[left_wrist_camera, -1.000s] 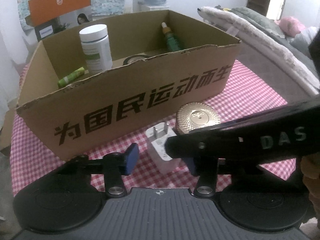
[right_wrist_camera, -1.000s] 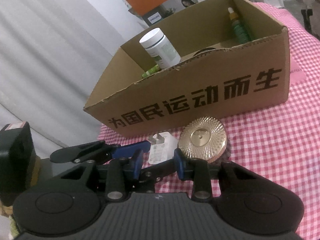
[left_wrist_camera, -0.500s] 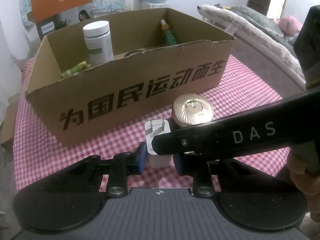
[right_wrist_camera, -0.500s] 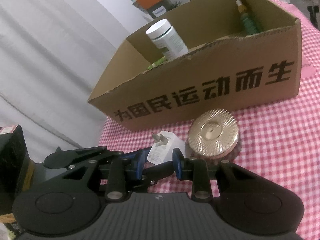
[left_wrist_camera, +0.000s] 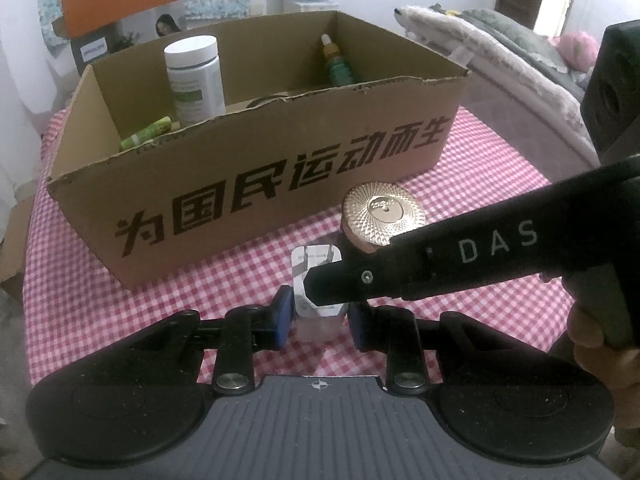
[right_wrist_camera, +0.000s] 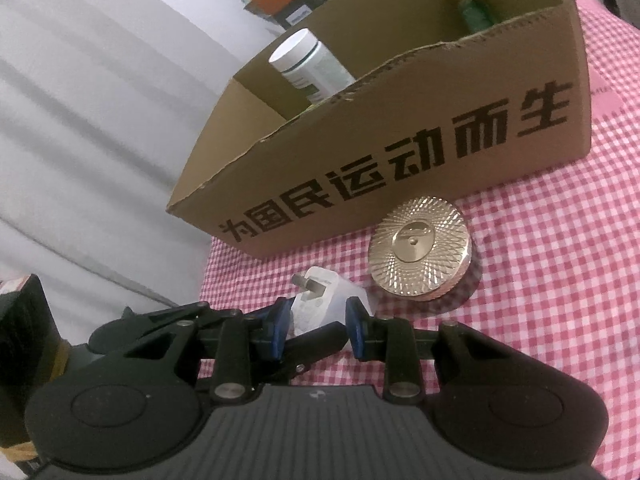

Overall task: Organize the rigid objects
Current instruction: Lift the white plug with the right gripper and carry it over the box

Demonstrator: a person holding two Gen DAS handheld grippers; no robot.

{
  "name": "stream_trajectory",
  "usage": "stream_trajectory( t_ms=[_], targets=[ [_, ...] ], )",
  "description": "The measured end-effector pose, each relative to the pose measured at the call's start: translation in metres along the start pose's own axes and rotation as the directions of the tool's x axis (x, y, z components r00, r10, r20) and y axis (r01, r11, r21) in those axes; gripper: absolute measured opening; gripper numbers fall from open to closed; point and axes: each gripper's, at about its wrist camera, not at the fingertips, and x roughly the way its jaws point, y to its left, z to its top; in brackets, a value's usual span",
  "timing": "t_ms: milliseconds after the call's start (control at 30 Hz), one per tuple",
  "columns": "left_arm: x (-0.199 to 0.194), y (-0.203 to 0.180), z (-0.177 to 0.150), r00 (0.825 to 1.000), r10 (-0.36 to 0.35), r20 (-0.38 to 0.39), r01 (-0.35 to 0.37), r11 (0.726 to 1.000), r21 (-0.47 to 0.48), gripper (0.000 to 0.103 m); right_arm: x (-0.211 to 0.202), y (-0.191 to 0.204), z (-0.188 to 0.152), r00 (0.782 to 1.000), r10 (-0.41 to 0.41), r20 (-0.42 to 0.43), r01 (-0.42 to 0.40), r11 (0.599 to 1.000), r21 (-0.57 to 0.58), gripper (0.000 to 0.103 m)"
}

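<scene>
The cardboard box stands on the counter, which carries a pink checked cloth. Inside it, from left to right: a green tube lying down, a white-capped bottle upright, and a green dropper bottle leaning at the back wall. In front of the box, a white plug adapter lies on the cloth, prongs toward the box, just beside a gold-lidded jar. The left gripper brackets the adapter with its fingers close at each side; contact cannot be confirmed. The right gripper likewise flanks the adapter, and whether it grips cannot be told.
</scene>
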Motion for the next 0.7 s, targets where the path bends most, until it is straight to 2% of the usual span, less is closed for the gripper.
stream_trajectory(
  t_ms=[300, 700],
  targets=[
    [0.011, 0.0, 0.003, 1.0, 0.011, -0.022, -0.011, 1.0, -0.003, 0.028, 0.006, -0.009, 0.001, 1.0, -0.001, 0.002, 0.001, 0.998, 0.056, 0.035],
    [0.006, 0.004, 0.001, 1.0, 0.02, -0.01, -0.02, 0.999, -0.032, 0.026, 0.01, -0.005, 0.001, 1.0, 0.005, 0.009, -0.006, 0.999, 0.042, 0.033]
  ],
)
